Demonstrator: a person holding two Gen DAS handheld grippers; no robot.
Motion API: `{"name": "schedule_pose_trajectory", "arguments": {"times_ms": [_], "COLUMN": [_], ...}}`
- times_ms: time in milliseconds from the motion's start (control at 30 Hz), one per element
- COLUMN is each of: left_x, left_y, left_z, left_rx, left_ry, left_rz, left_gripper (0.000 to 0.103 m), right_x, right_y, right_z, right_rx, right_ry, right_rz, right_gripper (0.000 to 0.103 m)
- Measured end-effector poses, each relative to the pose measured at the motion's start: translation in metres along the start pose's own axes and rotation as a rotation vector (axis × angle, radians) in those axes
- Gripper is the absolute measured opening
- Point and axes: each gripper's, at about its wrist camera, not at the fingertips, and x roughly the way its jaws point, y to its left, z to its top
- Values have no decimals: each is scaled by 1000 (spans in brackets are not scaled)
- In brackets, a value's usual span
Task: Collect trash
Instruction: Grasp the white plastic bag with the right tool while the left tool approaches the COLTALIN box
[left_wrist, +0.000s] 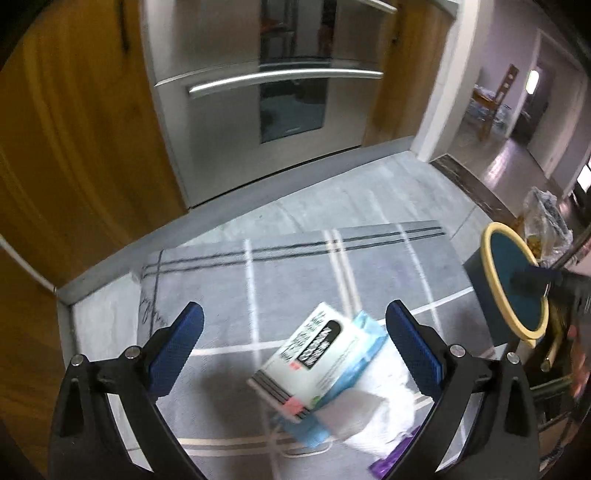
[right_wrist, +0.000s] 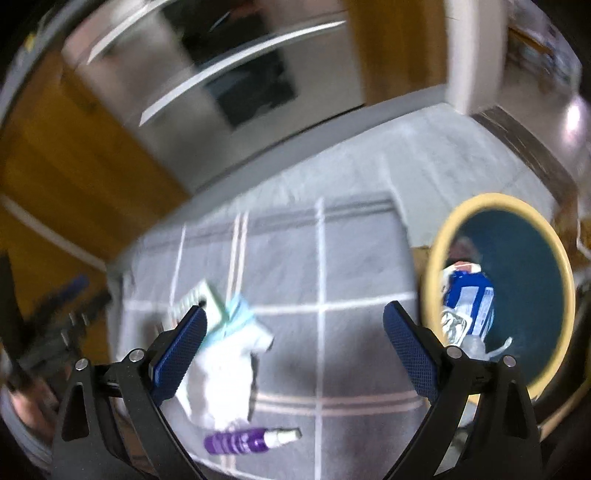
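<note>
**Both tongs released over rug, trash in btwn**

While both tongs hang spread apart w/ nothing in them, loose trash lies on the grey striped rug (left_wrist: 295, 266) below.

Left wrist view, left to right: wood cabinet panel (left_wrist: 70, 147) fills the left side; steel appliance door (left_wrist: 266, 110) w/ bar handle sits upper centre. Left gripper (left_wrist: 294, 325) is at bottom, jaws wide, blue pads (left_wrist: 177, 343) clear of everything. Lower centre-right, a white box w/ black label (left_wrist: 314, 362) lies tilted atop a light-blue packet (left_wrist: 365, 332) and crumpled white paper (left_wrist: 380, 410); a purple item pokes out at the bottom edge, mostly cut off. Right of frame: round bin w/ yellow rim (left_wrist: 491, 258), dark teal inside, near the rug's right edge. A clear plastic bag (left_wrist: 546, 218) sits behind it.

Right wrist view (blurry), left to right: other tool shows as a dark smear at far left. Right gripper (right_wrist: 294, 325) is at bottom, jaws wide, gripping nothing. Behind its left pad lie the pale box (right_wrist: 195, 295), blue packet (right_wrist: 240, 314) and white paper (right_wrist: 221, 380), touching one another. Below them, bottom centre, lies a purple tube w/ white cap (right_wrist: 251, 439), on its side. At right, the bin (right_wrist: 436, 266) opens toward cam; inside sit a blue-and-white package (right_wrist: 472, 299), smth silvery and a clear bottle.
</note>
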Motion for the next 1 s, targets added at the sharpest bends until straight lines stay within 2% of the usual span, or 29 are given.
{"name": "schedule_pose_trajectory", "arguments": {"times_ms": [100,200,333,433,567,700,833,867,933,967,1000], "left_x": [10,23,37,42,46,48,51,52,53,54,54], "left_y": [10,13,11,12,14,11,11,10,8,7,6], "left_z": [-7,-18,-25,-26,-26,-28,-27,-27,-27,-28,-28], "left_rx": [16,72,108,110,102,111,97,97,101,104,106], "left_ry": [36,77,105,122,138,147,153,155,154,154,155], "left_rz": [24,38,28,34,34,48,47,46,46,43,41], "left_gripper": [97,97,97,97,97,97,97,97,97,97,97], "right_x": [19,37,62,78,95,107,119,121,120,117,114], "right_y": [22,32,31,41,58,61,61,59,53,51,49], "right_z": [-17,-36,-63,-78,-86,-91,-100,-100,-100,-97,-95], "right_rx": [-22,59,160,147,37,-1,-37,-35,-27,-20,-16], "right_ry": [77,127,186,212,244,293,353,365,364,355,346], "right_rz": [-35,-18,-60,-57,-64,-43,-34,-29,-22,-12,-6], "right_gripper": [96,96,94,90,75,63,36,24,9,4,2]}}
